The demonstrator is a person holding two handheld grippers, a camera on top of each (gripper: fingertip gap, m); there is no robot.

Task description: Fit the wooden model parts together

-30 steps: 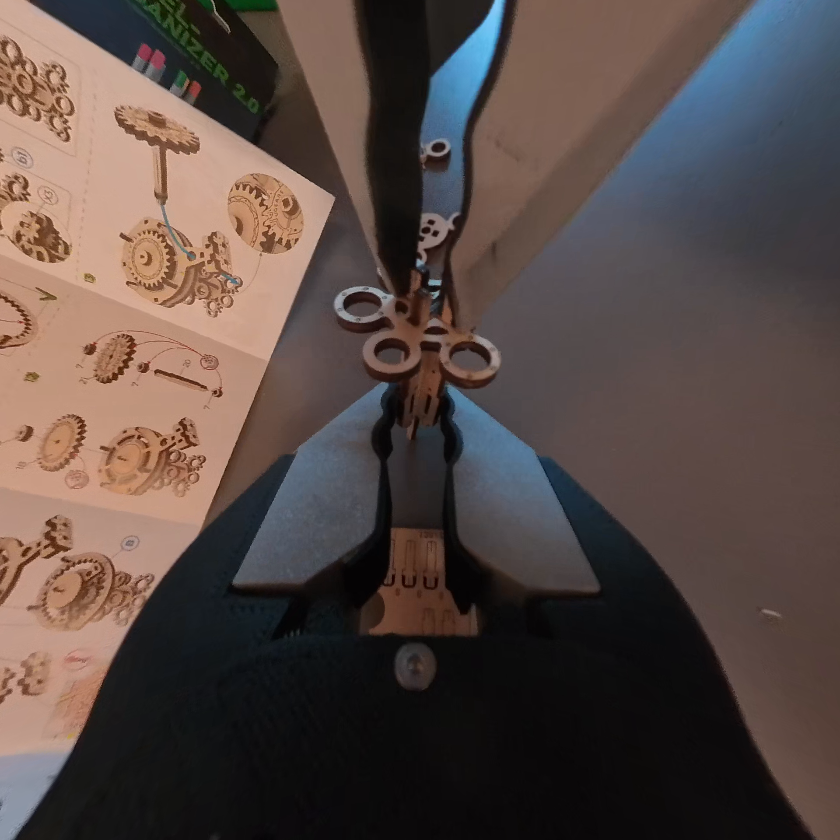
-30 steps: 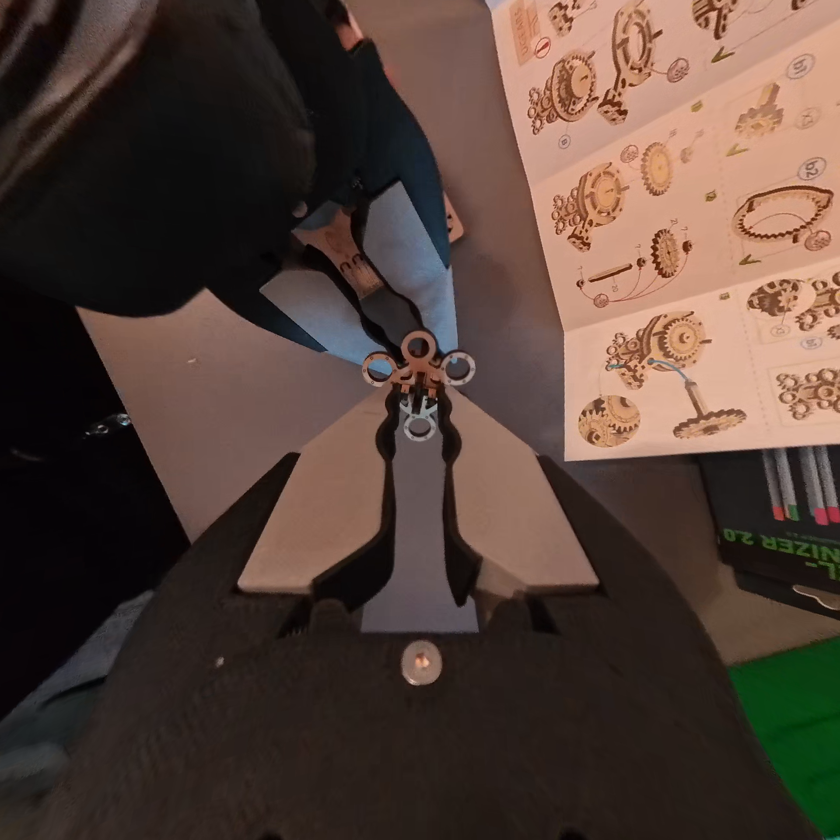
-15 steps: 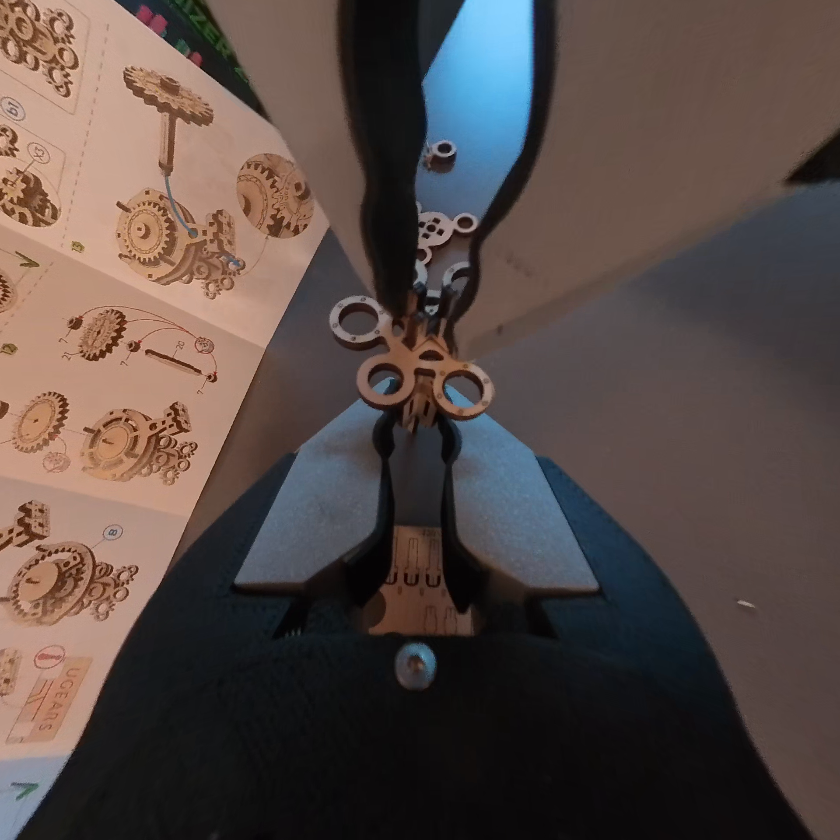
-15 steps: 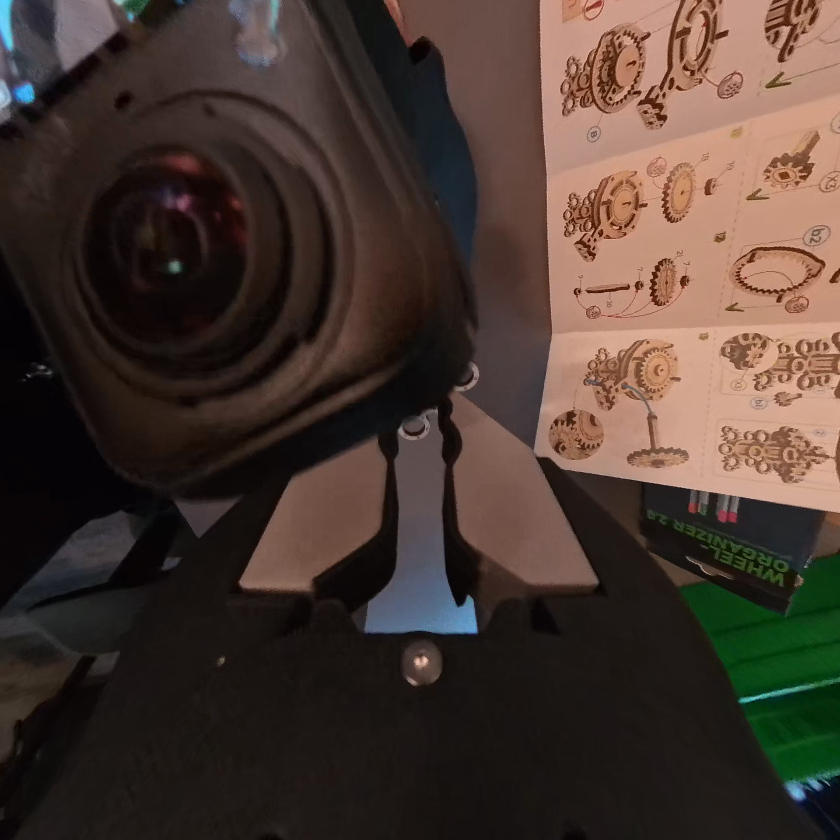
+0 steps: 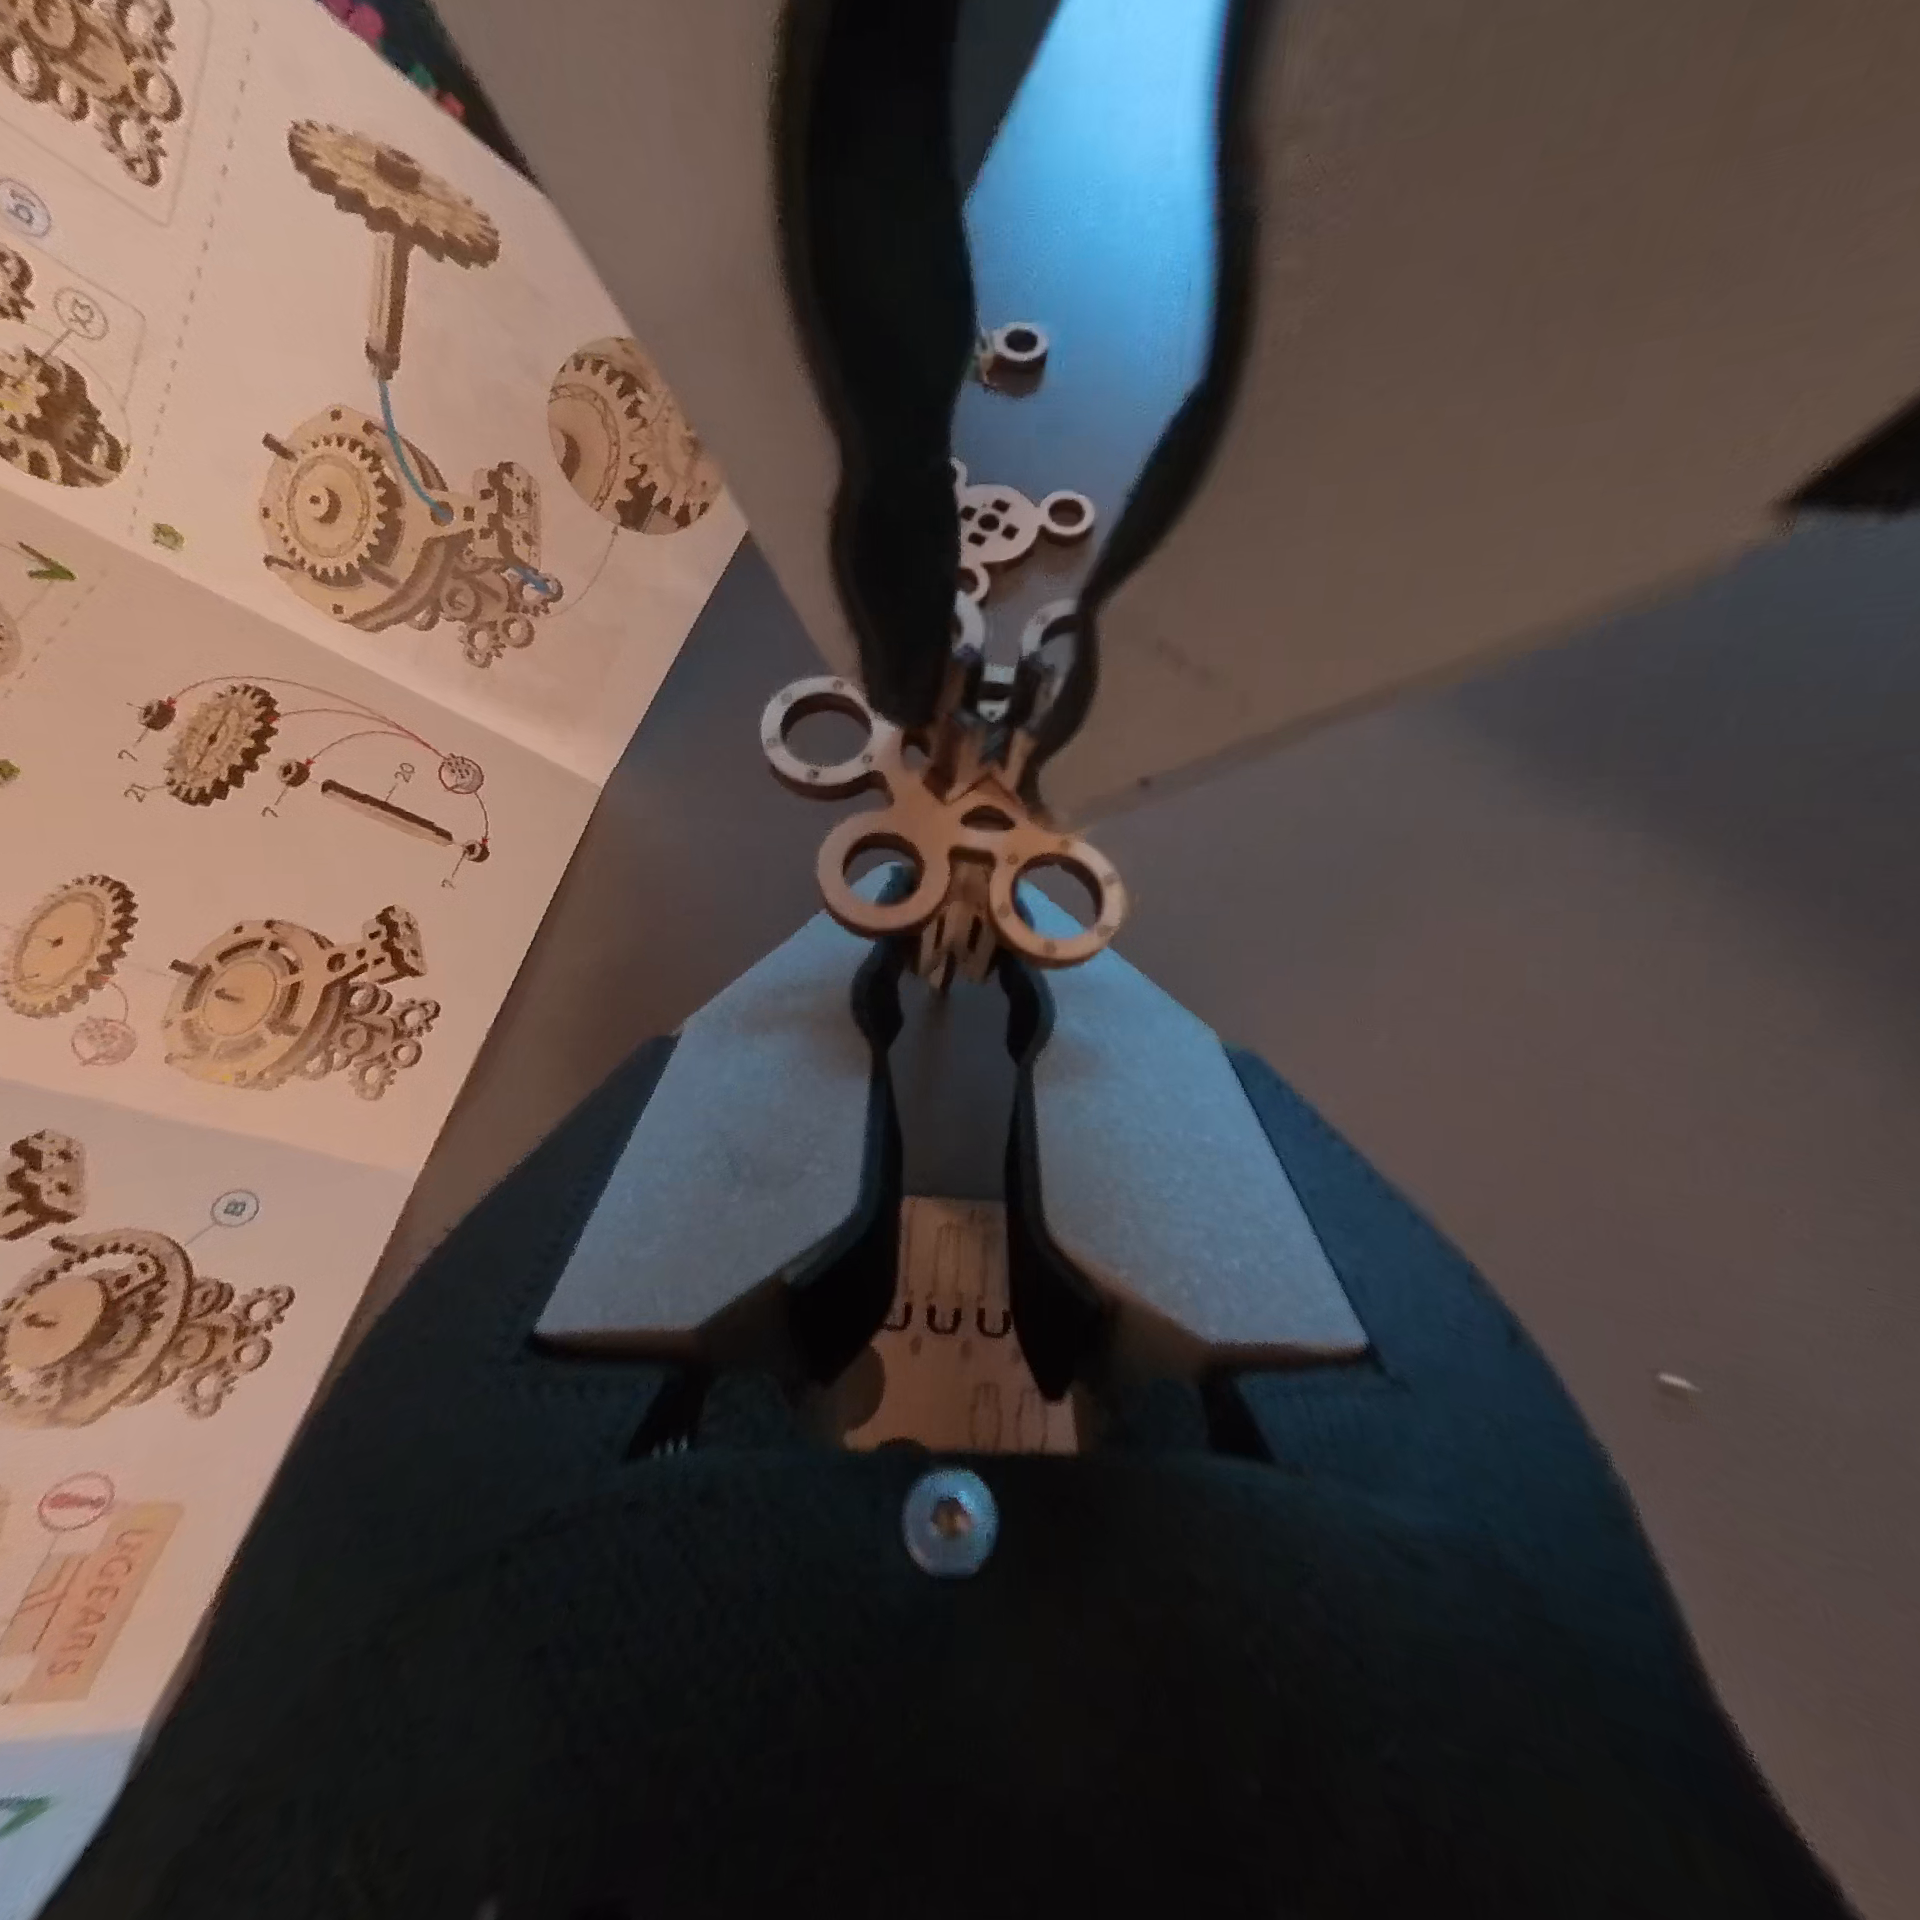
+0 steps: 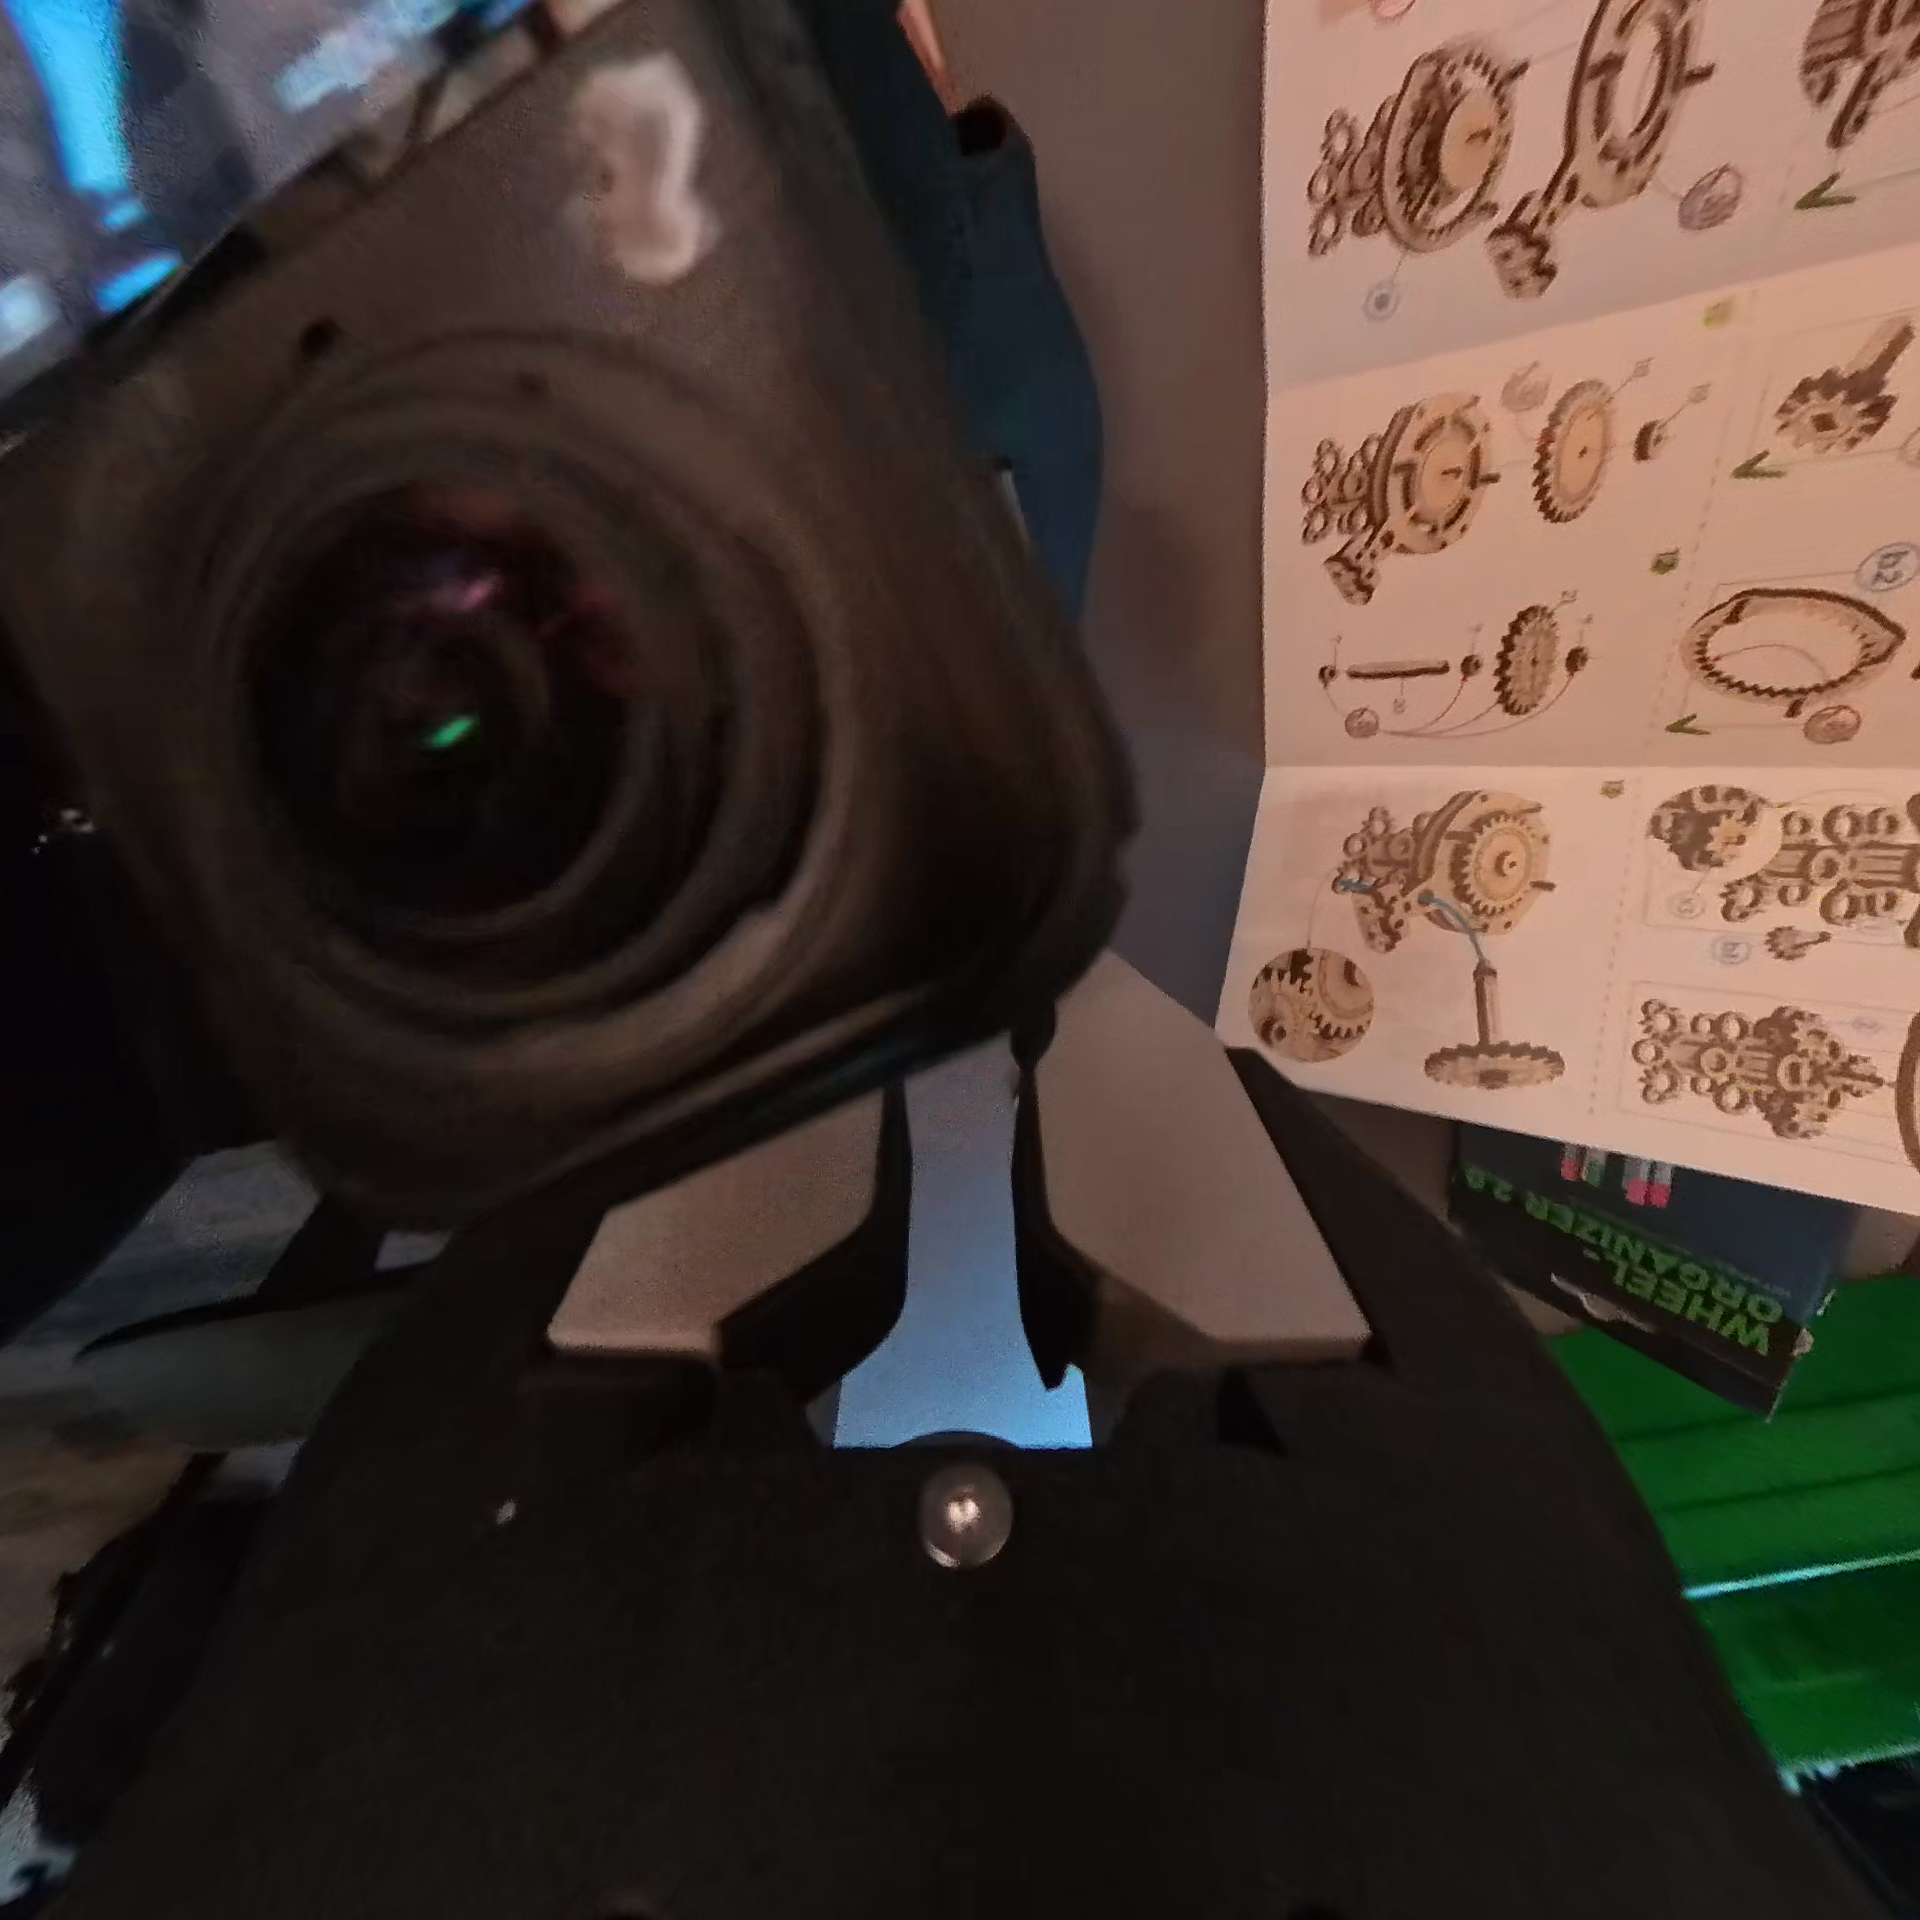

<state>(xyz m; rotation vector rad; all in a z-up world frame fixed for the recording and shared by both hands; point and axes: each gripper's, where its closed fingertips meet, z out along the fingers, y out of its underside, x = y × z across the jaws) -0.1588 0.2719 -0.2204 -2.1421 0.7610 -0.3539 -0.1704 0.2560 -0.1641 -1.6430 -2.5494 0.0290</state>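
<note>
In the left wrist view my left gripper [image 5: 951,971] is shut on the stem of a wooden part with three rings [image 5: 961,862]. My right gripper [image 5: 992,691] comes in from above, tip to tip with it. It is shut on a small wooden part [image 5: 997,707] that is pressed against the ringed part. In the right wrist view the left gripper's camera [image 6: 468,675] fills the left half. It hides my right fingertips and both parts. Only the right fingers [image 6: 894,1195] show, close together.
A printed instruction sheet [image 5: 260,727] lies on the grey table and also shows in the right wrist view [image 6: 1610,623]. A loose ringed wooden part [image 5: 1013,530] and a small ring [image 5: 1020,358] lie behind. A plywood sheet [image 5: 956,1330] lies under the left gripper. A dark box [image 6: 1642,1278] sits on a green surface [image 6: 1818,1507].
The two grippers have come closer and tilted. The left gripper's camera now blocks the right wrist view, where the joined parts showed a second ago. Both grips have held.
</note>
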